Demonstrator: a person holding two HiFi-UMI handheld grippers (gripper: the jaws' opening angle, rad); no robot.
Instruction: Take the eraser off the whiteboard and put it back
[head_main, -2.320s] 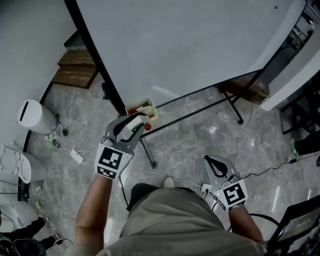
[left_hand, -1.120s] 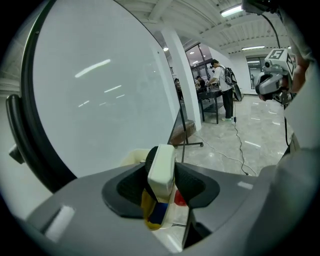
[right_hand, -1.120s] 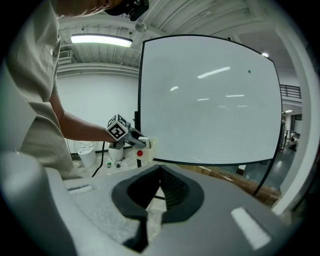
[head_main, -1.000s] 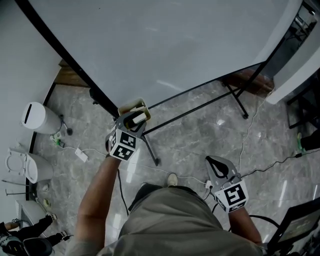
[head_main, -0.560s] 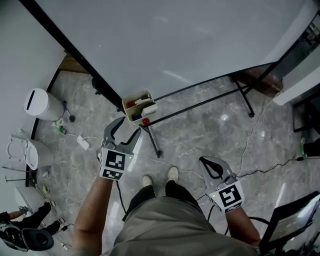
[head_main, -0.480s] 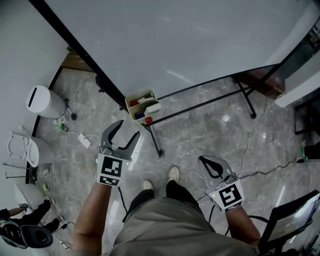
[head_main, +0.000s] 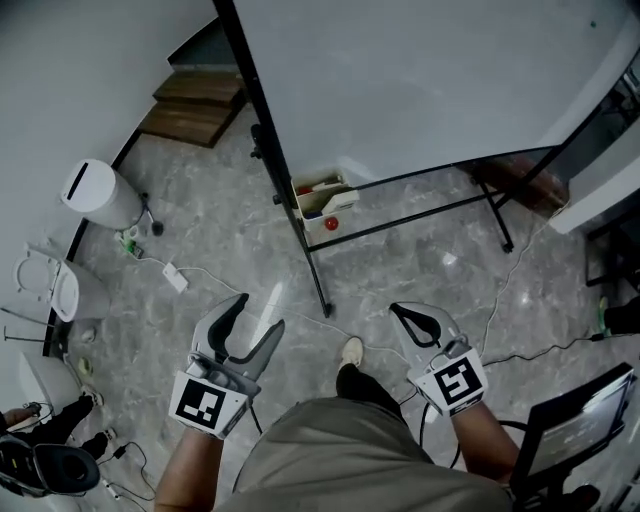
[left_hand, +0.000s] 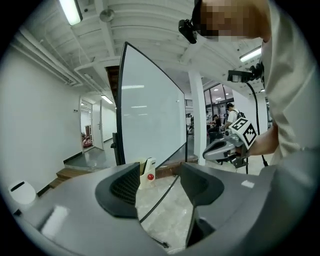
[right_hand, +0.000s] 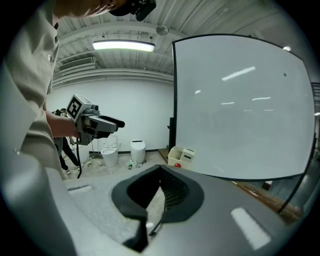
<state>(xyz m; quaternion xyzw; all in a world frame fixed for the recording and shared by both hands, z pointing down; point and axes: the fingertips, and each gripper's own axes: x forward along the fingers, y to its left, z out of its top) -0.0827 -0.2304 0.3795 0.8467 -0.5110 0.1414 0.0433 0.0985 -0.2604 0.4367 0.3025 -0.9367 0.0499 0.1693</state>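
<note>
The whiteboard (head_main: 420, 80) stands on a black frame. A cream holder box (head_main: 322, 197) hangs at its lower left corner with the white eraser (left_hand: 150, 165) and a red-capped thing inside. My left gripper (head_main: 258, 312) hovers over the floor well short of the box, open with nothing between its fingers; its jaws have just been opening. The left gripper view looks past the empty jaws at the box (left_hand: 146, 173). My right gripper (head_main: 398, 310) is shut and empty, to the right of the stand's leg. The right gripper view shows the box (right_hand: 181, 156) beside the board.
The black stand leg (head_main: 310, 265) runs across the floor between the grippers. A white bin (head_main: 95, 193) and a toilet (head_main: 45, 290) sit at left, wooden steps (head_main: 195, 110) behind. Cables (head_main: 520, 345) trail over the floor; a dark screen (head_main: 575, 425) stands at lower right.
The left gripper held the eraser at the box, let it go there, opened wide and pulled back toward me. The person stepped away from the board; the right gripper shifted too.
</note>
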